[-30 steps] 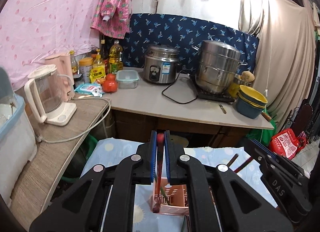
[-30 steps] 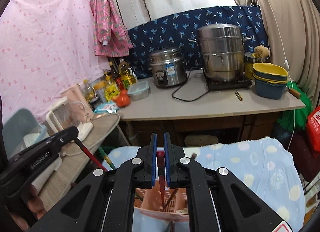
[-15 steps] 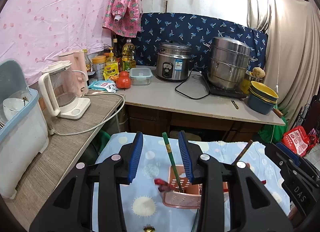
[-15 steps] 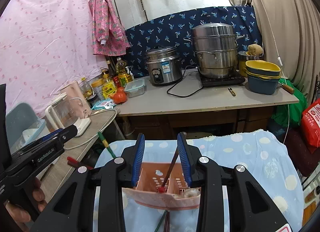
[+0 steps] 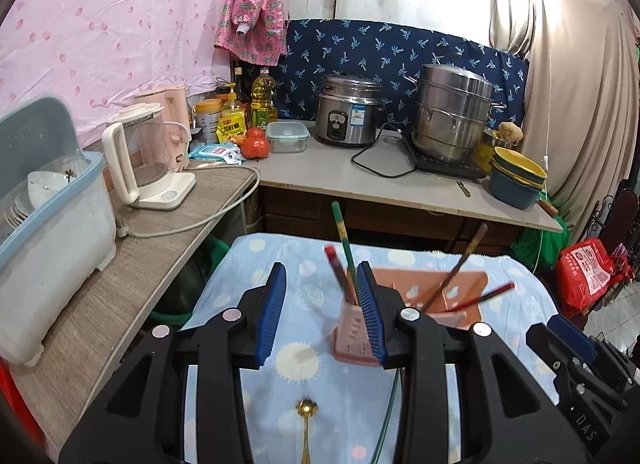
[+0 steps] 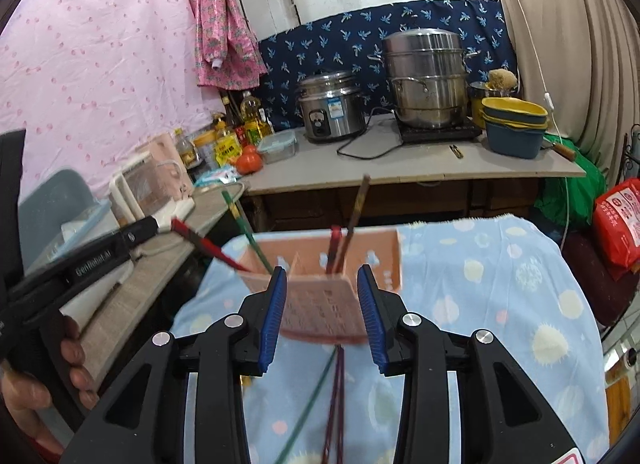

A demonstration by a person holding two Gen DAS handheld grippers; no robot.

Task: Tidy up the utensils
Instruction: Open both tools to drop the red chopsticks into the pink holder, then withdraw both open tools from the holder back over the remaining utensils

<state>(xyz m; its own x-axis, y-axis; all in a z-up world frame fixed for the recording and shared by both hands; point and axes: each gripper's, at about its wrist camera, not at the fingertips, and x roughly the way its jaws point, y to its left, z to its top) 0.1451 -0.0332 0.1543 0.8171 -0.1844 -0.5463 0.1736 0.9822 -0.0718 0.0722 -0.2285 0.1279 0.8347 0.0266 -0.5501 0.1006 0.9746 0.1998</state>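
A grey countertop surface (image 5: 344,168) carries a steel rice cooker (image 5: 347,114), a tall stacked steel steamer pot (image 5: 454,112), a clear lidded food container (image 5: 287,137) and a red tomato (image 5: 256,143). Stacked yellow and blue plastic basins (image 5: 516,180) sit at its right end. A white electric kettle with a clear jug (image 5: 146,158) stands on the woven side surface (image 5: 132,264), beside a pale blue-lidded dish bin (image 5: 52,220).
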